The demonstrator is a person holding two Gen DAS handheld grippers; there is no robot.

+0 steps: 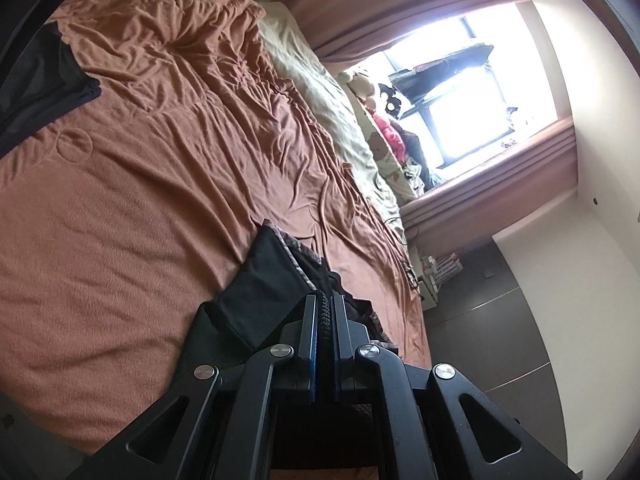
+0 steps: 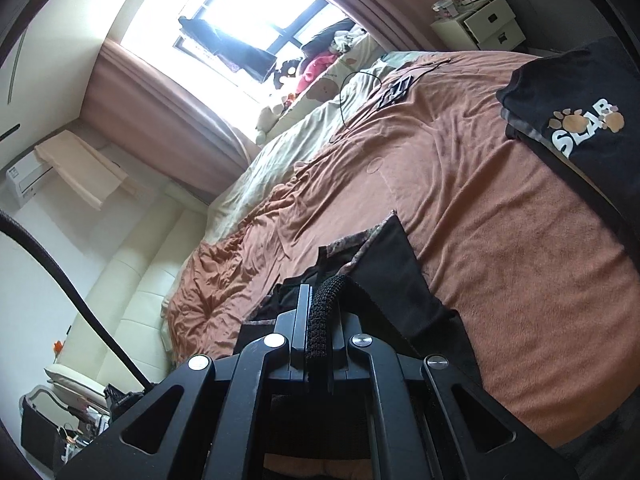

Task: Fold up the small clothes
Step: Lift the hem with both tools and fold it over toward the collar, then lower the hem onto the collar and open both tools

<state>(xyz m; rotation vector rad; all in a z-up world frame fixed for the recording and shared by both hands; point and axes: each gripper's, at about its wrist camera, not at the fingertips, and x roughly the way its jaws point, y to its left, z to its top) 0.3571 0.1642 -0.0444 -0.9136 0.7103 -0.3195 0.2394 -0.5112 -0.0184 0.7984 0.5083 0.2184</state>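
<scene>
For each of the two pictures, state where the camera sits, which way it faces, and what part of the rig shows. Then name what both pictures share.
Left wrist: behind the left gripper, facing along the bed toward the window; its fingers pinch a black garment.
Right wrist: behind the right gripper, facing the window; fingers pinch the black garment.
Shared: garment, brown bedspread, window.

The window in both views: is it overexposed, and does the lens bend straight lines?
Left wrist view: the window is blown out white, and the curtain curves strongly. Right wrist view: the same glare at the window; the bed edge bows, and the corners are dark.
</scene>
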